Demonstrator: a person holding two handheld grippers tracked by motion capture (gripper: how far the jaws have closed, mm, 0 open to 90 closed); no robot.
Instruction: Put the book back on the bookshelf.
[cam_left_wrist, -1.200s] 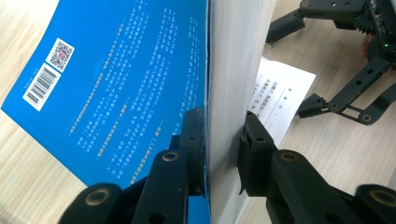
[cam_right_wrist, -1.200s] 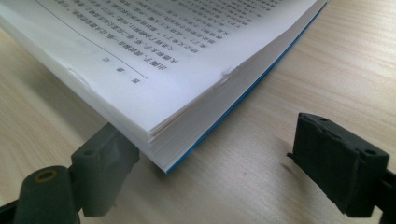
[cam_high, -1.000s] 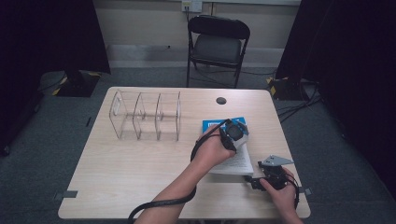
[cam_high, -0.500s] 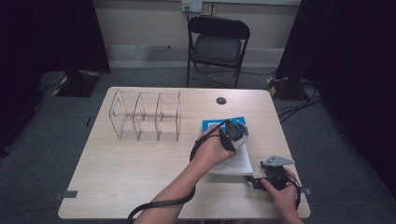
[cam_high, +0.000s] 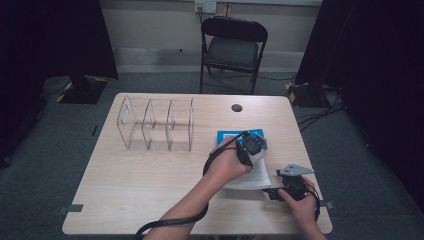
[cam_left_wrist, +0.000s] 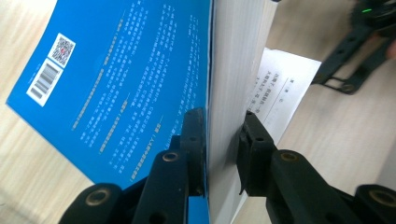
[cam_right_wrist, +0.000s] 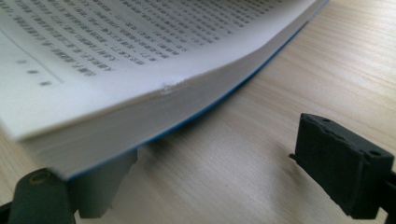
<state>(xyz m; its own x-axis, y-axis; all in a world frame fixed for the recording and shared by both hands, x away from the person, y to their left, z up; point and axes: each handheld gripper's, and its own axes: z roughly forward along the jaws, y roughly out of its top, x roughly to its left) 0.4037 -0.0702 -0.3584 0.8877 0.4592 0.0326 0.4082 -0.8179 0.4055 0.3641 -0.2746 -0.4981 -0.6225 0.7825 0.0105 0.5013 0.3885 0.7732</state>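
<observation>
1. Blue-covered paperback book with white printed pages (cam_high: 250, 165) lies open on the light wooden table (cam_high: 150, 190), near its right edge, toward the front.
2. Left gripper (cam_left_wrist: 222, 149) is clamped on a thick block of the book's pages with the blue cover.
3. Right gripper (cam_right_wrist: 219, 163): jaws wide apart at the book's edge, one under the pages, gripping nothing.
4. Clear acrylic divider rack (cam_high: 156, 123) sits toward the back-left.

Black screw-studded fingers (cam_left_wrist: 254, 154), grey three-cornered plate (cam_high: 295, 170), black trailing cable (cam_high: 170, 224), bare forearms.
</observation>
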